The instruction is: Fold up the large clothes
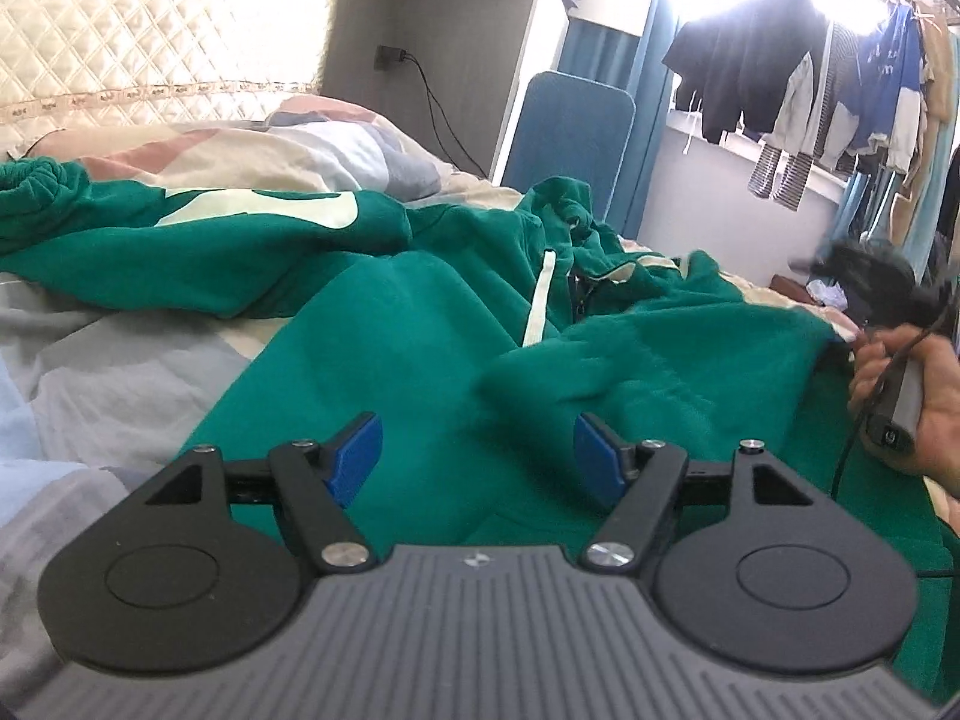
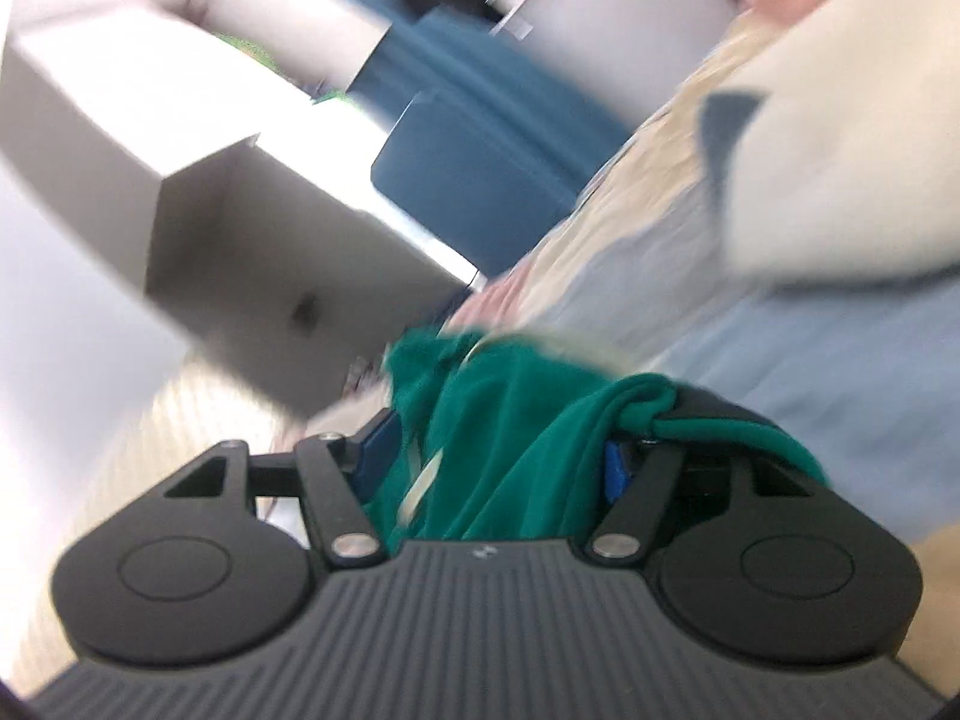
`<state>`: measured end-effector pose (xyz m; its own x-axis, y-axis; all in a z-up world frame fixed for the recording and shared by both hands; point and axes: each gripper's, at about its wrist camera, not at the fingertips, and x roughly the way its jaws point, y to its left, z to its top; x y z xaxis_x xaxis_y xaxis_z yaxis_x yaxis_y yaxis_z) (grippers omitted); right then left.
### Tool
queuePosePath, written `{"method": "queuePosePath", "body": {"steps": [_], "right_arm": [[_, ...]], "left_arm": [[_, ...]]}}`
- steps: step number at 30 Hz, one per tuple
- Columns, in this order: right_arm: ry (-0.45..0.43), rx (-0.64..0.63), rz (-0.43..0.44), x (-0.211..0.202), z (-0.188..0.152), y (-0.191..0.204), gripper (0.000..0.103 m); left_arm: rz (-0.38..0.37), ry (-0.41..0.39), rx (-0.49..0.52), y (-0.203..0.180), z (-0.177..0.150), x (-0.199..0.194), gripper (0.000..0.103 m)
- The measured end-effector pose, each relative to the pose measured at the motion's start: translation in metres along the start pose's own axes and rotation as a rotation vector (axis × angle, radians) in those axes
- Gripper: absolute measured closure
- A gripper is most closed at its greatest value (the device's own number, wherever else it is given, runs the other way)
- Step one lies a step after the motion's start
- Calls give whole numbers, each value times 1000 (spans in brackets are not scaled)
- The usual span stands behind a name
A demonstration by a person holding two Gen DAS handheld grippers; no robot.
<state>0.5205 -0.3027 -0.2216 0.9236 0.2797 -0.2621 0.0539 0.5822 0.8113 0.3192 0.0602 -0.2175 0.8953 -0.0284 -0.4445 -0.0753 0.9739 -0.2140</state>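
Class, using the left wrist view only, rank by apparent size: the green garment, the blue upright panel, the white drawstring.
1. green garment, largest by far.
2. blue upright panel, though it stands farther off, so its true size is unsure.
3. white drawstring, smallest.

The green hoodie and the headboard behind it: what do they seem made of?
Green hoodie: looks like thick, matte knit fleece; soft rounded folds, ribbed cuff, no sheen. Headboard: probably padded faux leather or satin; cream, diamond-quilted, slightly glossy.
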Motion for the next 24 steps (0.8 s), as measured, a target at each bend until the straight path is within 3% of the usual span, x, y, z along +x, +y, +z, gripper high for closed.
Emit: {"method": "queuePosePath", "body": {"steps": [3, 6, 11, 17, 24], "right_arm": [[-13, 22, -68, 5, 7, -32, 39], [4, 69, -76, 7, 6, -51, 42], [54, -58, -116, 6, 6, -26, 41], [146, -315, -182, -34, -8, 8, 38], [181, -269, -176, -78, -21, 52, 38]], "left_arm": [[8, 5, 2, -1, 1, 5, 28], [18, 24, 5, 0, 0, 12, 28], [30, 55, 20, 1, -2, 20, 28], [11, 78, -1, 2, 0, 12, 28], [1, 84, 20, -1, 2, -1, 28]]}}
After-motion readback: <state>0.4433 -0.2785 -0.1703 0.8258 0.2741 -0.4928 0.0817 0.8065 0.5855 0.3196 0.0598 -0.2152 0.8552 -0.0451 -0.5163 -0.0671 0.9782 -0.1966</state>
